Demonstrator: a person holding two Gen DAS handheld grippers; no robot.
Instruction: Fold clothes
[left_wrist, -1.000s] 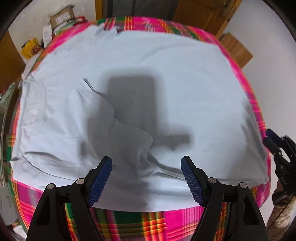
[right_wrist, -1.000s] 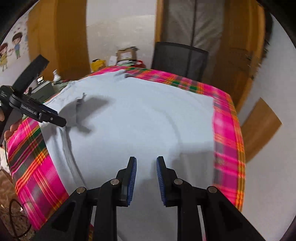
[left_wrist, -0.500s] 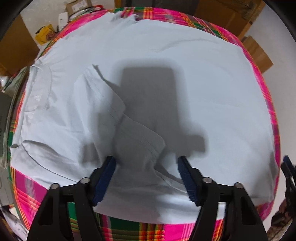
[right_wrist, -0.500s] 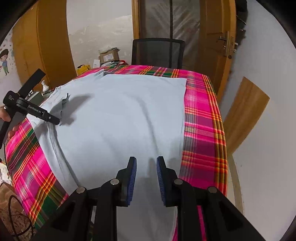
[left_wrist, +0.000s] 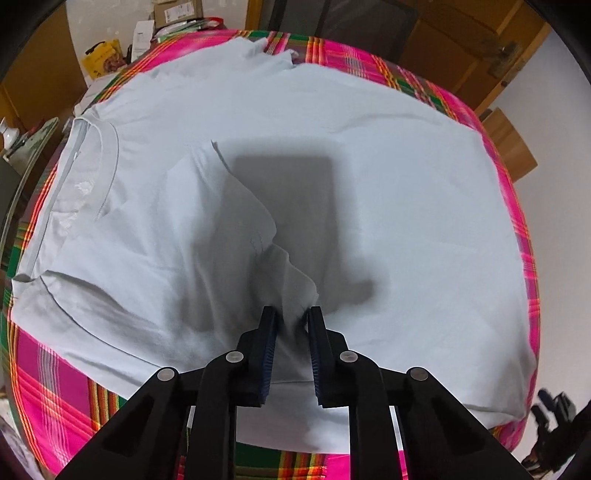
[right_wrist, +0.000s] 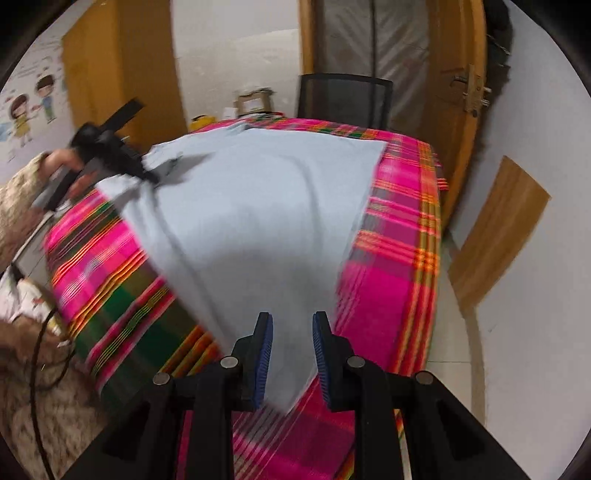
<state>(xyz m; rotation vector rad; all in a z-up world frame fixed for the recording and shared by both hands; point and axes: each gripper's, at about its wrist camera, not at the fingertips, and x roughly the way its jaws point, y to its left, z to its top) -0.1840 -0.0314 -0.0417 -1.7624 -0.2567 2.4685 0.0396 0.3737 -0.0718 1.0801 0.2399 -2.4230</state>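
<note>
Nearest, left gripper (left_wrist: 289, 317) fingers just closing, pinching the shirt (left_wrist: 369, 155) sleeve bunched between them, likely for folding inward. Right gripper (right_wrist: 291, 325) fingers apart, empty, above the hem corner. Beyond, shirt spread flat on the plaid tabletop (right_wrist: 399, 229).

One pale T-shirt (left_wrist: 369, 177), one plaid tablecloth (right_wrist: 391, 266), one black chair (right_wrist: 343, 99), two tongs (left_wrist: 289, 314) (right_wrist: 292, 321).

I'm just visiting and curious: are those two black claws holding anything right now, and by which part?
The left gripper has just closed its jaws on a bunched fold of the pale T-shirt near its edge. The right gripper holds nothing.
</note>
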